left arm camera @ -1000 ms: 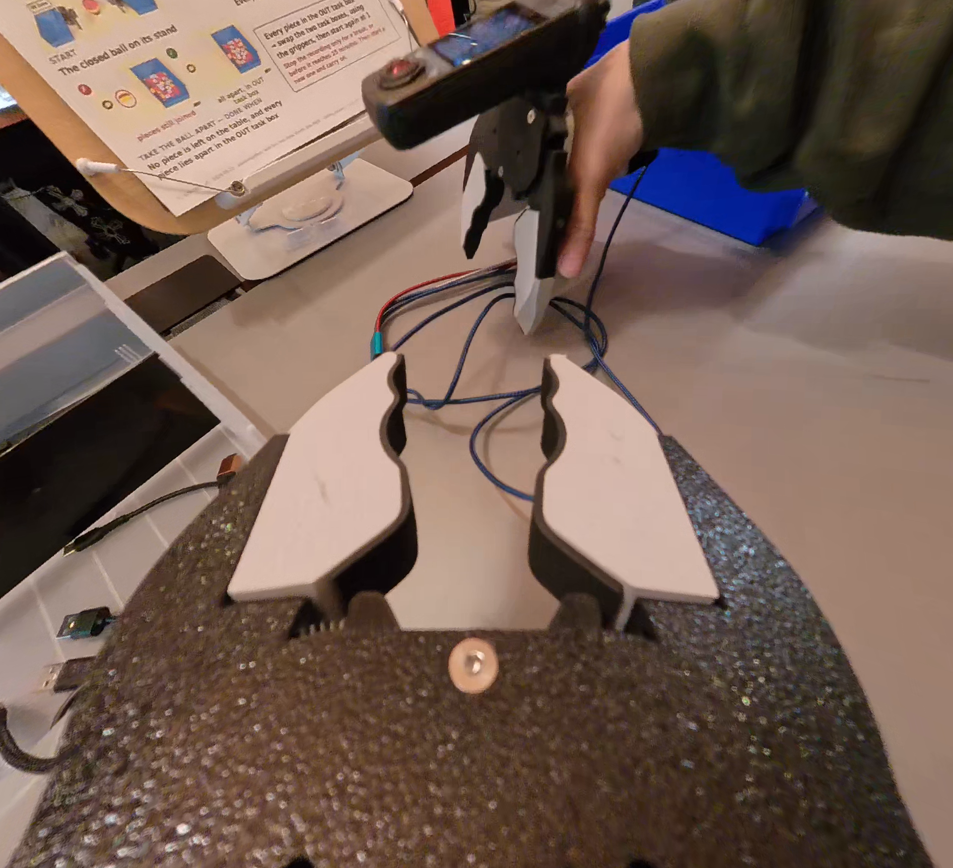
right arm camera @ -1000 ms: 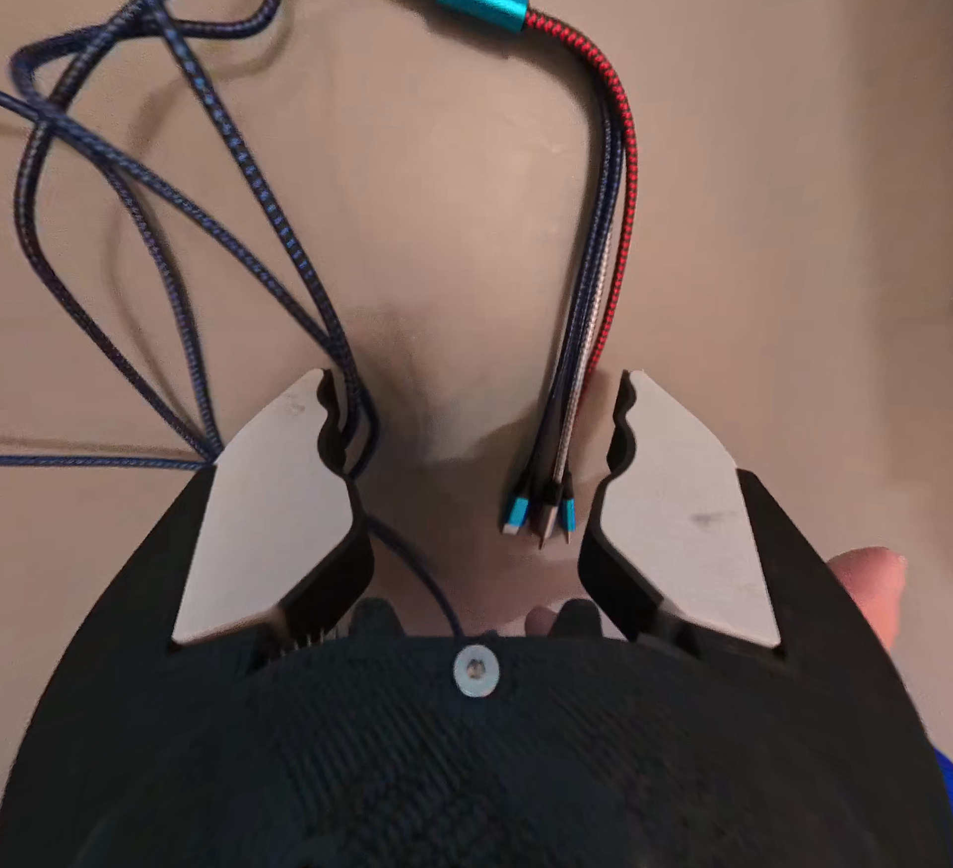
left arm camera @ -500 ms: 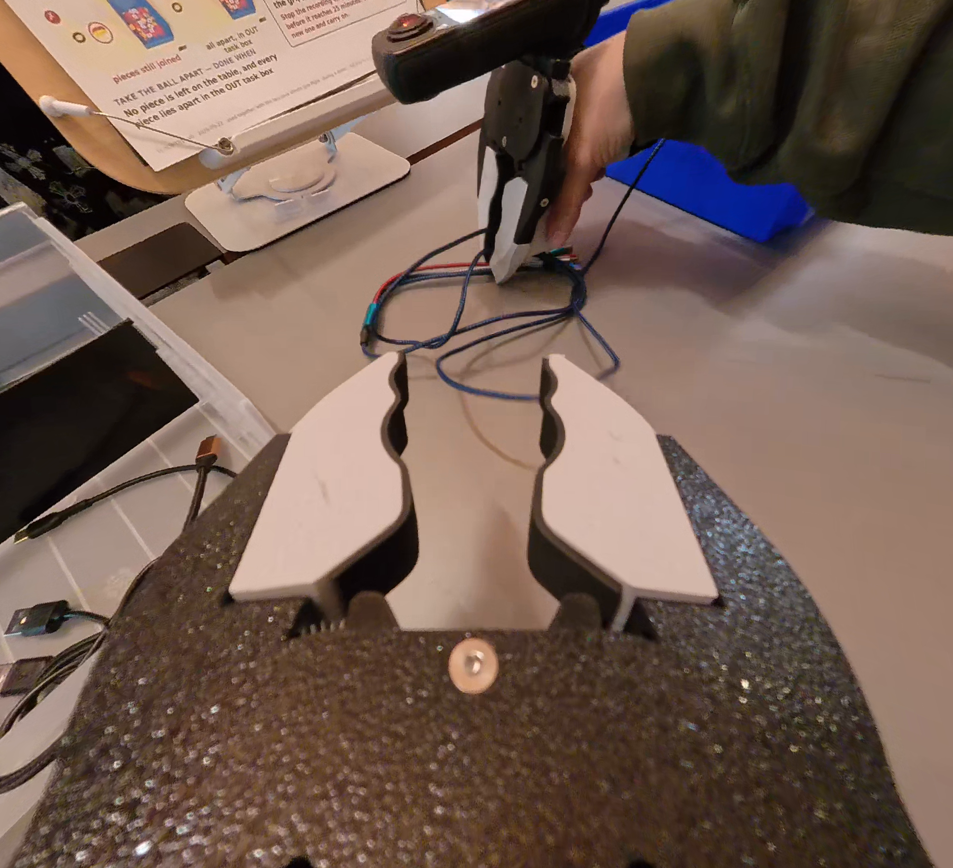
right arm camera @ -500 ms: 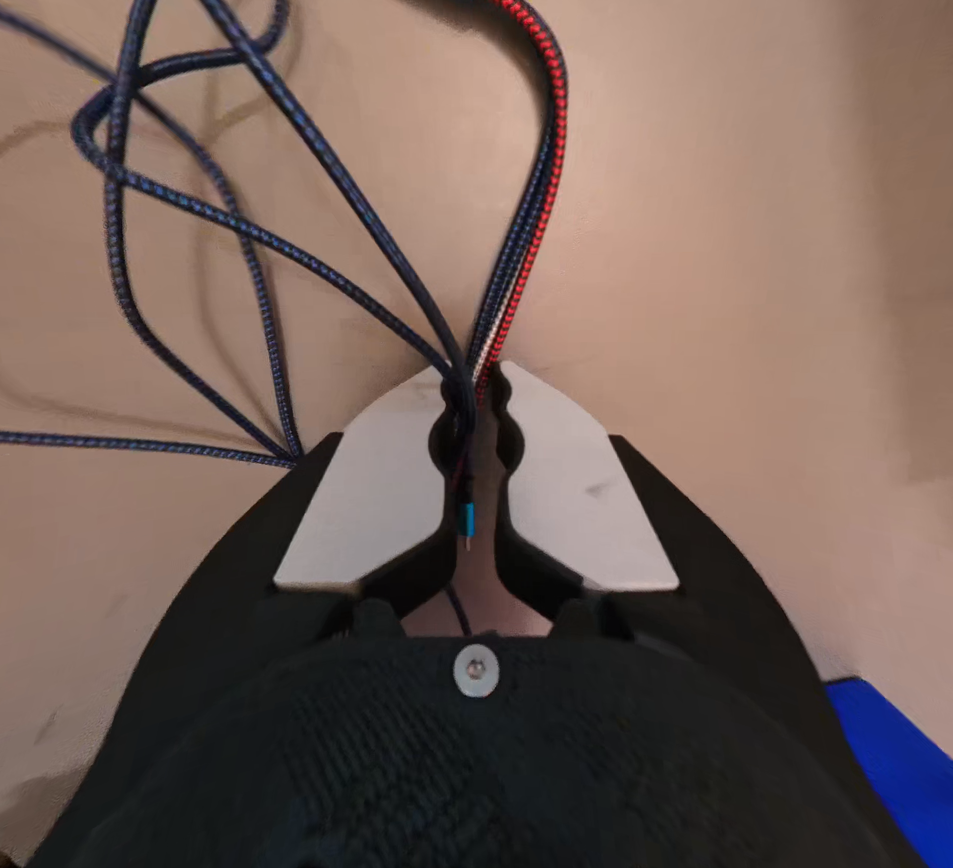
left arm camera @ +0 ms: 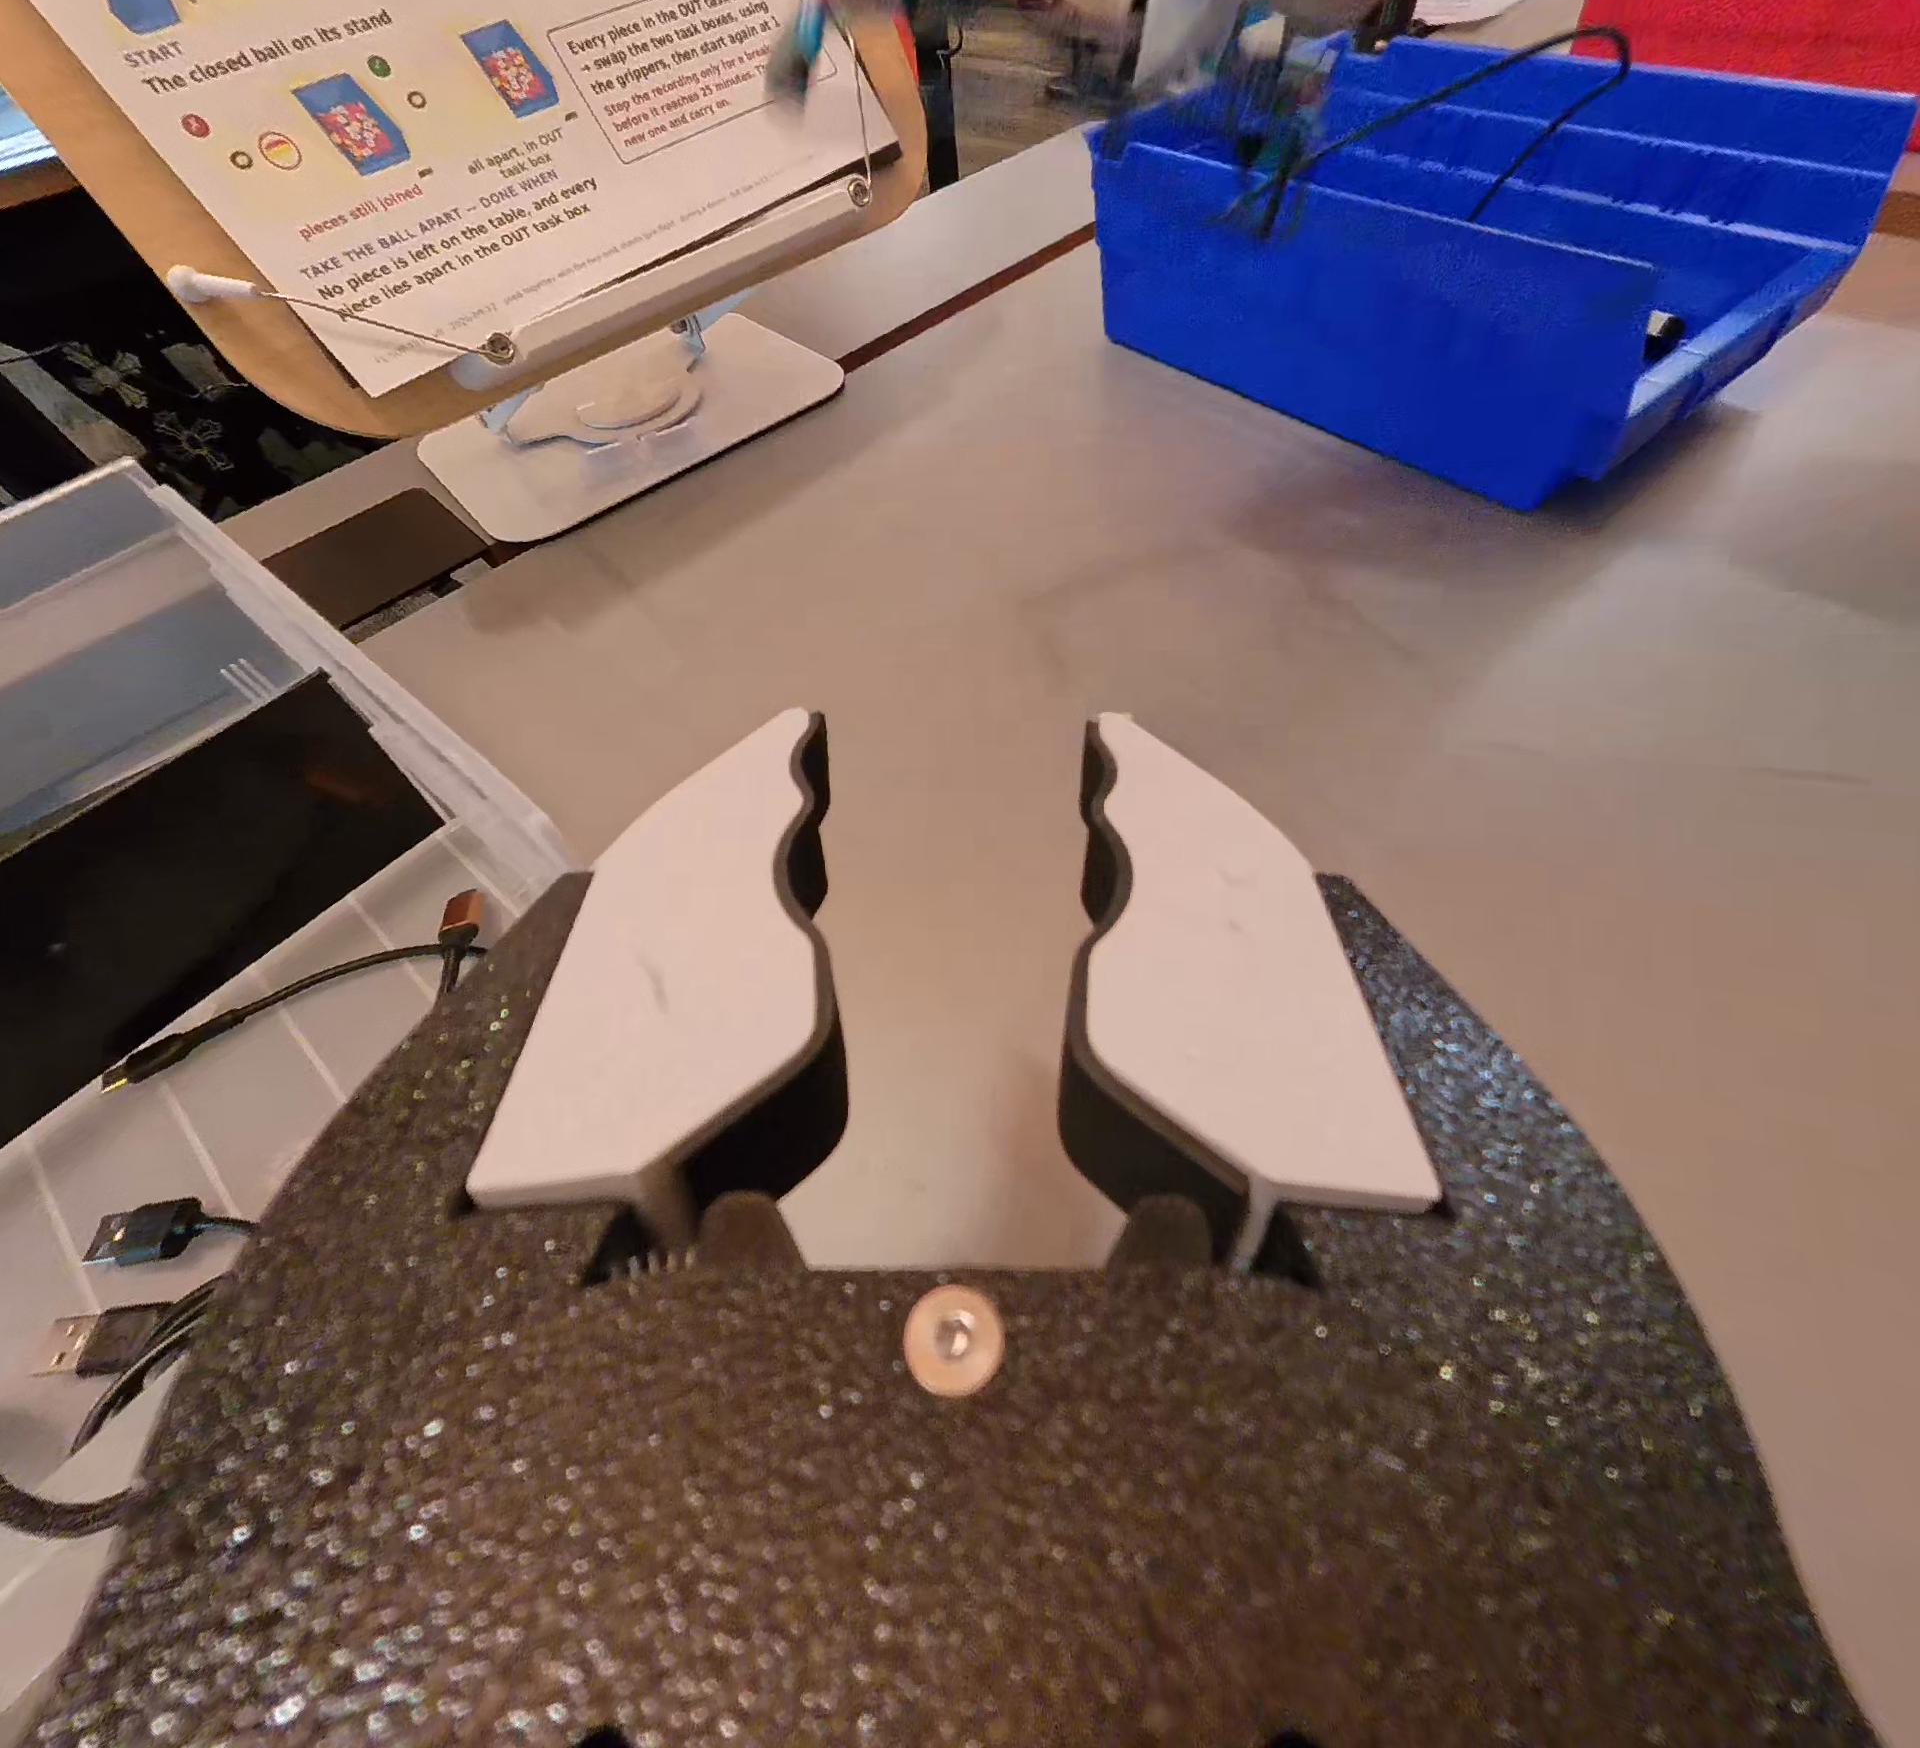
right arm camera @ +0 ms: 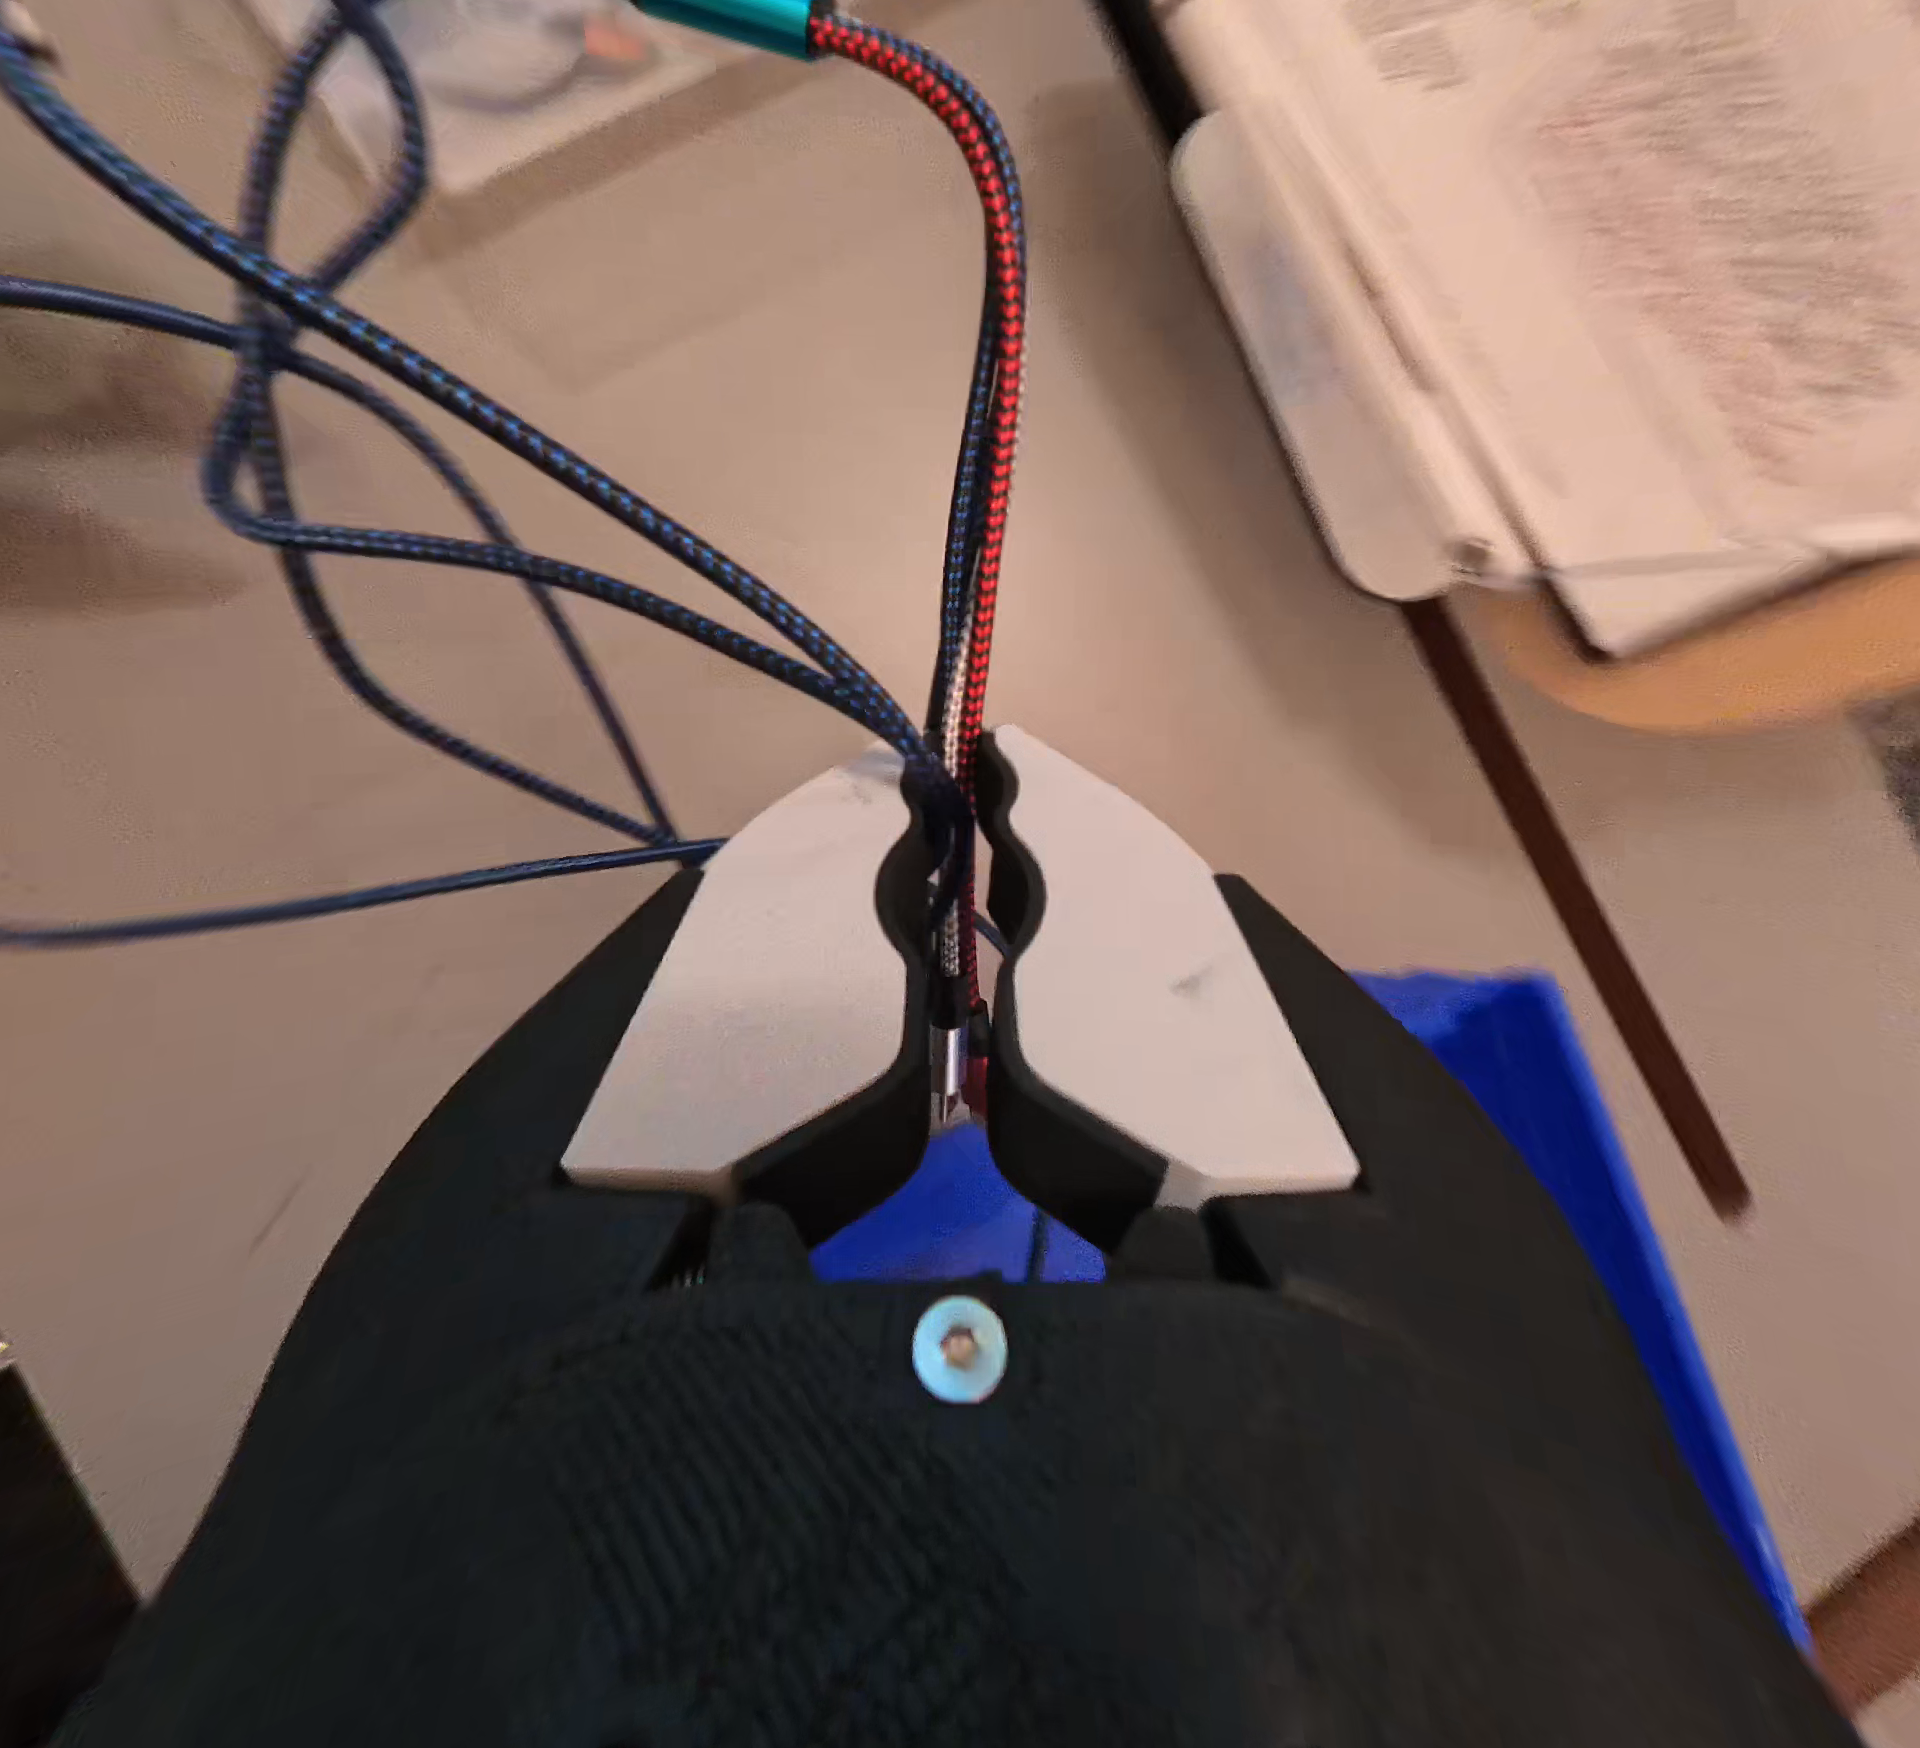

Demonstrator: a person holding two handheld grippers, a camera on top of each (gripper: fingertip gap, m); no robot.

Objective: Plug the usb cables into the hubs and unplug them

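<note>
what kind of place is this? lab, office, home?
Most likely a data-collection lab or workshop bench, not a home. A printed instruction sheet stands on a stand, a divided blue bin sits on the grey table, and the right gripper grips a braided multi-head cable.

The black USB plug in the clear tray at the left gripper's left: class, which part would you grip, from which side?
Probably grip the black plug's moulded housing across its flat sides, coming from above. It lies flat in the clear tray, metal tip leftward, cable trailing right; leave the tip free for insertion.
</note>
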